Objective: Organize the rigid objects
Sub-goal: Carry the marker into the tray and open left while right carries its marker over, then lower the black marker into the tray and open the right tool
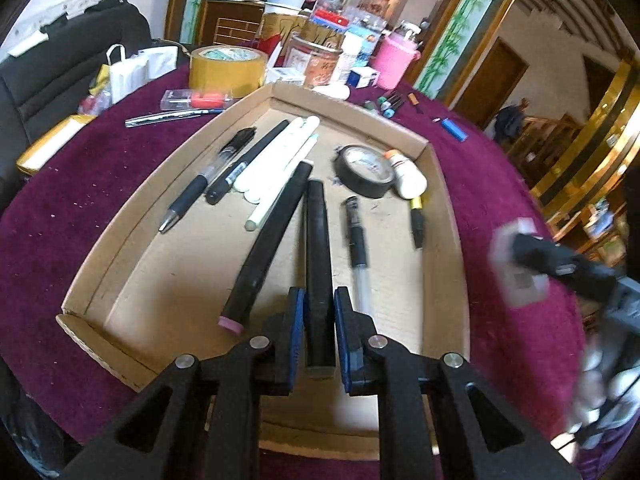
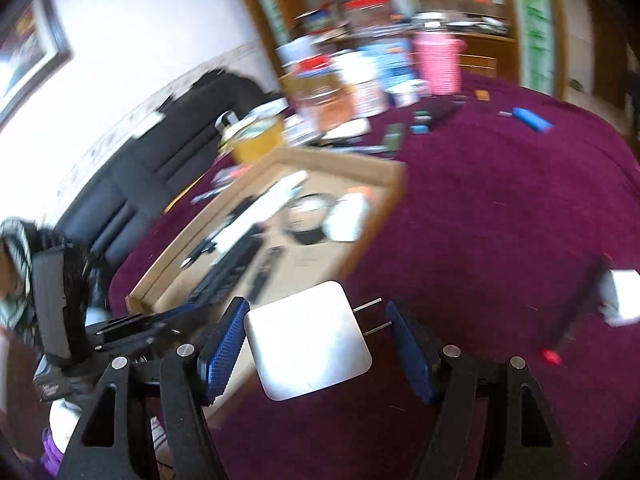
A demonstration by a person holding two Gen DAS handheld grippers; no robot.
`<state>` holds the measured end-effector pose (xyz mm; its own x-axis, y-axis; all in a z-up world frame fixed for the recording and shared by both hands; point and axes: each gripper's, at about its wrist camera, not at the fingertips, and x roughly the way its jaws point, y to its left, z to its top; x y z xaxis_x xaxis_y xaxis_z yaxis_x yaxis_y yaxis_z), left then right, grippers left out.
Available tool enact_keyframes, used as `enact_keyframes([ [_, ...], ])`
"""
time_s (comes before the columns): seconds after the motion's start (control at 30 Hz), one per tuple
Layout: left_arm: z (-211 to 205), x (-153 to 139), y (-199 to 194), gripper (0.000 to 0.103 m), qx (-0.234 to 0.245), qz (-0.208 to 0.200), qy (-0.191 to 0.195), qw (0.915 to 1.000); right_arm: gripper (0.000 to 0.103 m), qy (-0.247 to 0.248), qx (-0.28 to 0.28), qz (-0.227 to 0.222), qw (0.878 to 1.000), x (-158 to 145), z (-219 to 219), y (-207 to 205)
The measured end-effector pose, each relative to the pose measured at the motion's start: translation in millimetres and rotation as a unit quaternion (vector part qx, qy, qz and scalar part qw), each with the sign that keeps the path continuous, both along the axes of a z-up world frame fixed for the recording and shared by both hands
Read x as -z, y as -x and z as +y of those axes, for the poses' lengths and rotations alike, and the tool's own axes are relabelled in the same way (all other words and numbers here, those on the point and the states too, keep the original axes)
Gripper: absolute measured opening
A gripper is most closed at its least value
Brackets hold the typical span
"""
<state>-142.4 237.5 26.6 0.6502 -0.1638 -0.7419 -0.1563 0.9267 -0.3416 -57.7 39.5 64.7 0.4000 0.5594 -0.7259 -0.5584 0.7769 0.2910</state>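
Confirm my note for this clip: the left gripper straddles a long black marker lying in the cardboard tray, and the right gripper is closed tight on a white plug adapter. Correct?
Not quite. The right gripper is open: in the right wrist view a gap shows on the prong side of the white plug adapter. The left gripper does straddle the long black marker in the cardboard tray.

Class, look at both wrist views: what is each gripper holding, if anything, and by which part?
The left gripper straddles the near end of a black marker in the box; contact is unclear. A white plug sits between the open right gripper fingers, touching at most one.
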Motion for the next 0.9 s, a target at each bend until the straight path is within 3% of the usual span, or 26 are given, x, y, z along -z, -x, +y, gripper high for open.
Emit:
enact_keyframes([
  [0.1, 8, -6, 9, 0.024, -0.004, -0.016, 0.015, 0.9997, 0.075, 0.02, -0.028, -0.003, 0.999, 6, 40, -2],
  [0.17, 15, -12, 17, 0.042, -0.016, -0.027, 0.025, 0.9992, 0.075, 0.037, -0.039, -0.002, 0.999, 12, 58, -5],
  [0.3, 27, -25, 34, 0.046, -0.03, -0.059, 0.038, 0.9971, 0.075, 0.077, -0.044, -0.012, 0.996, 26, 80, -9],
  [0.4, 31, -29, 39, 0.057, -0.035, -0.073, 0.038, 0.996, 0.076, 0.106, -0.043, -0.01, 0.993, 37, 89, -12],
  [0.63, 31, -27, 39, 0.066, -0.022, -0.086, 0.045, 0.9951, 0.076, 0.068, -0.031, 0.003, 0.997, 17, 72, -23],
  [0.83, 23, -27, 39, 0.069, -0.001, -0.101, 0.038, 0.9942, 0.076, 0.047, 0.072, -0.014, 0.996, -10, 34, -66],
  [0.9, 21, -28, 40, 0.069, -0.001, -0.106, 0.035, 0.9937, 0.076, 0.034, 0.081, -0.008, 0.996, -16, 33, -75],
])
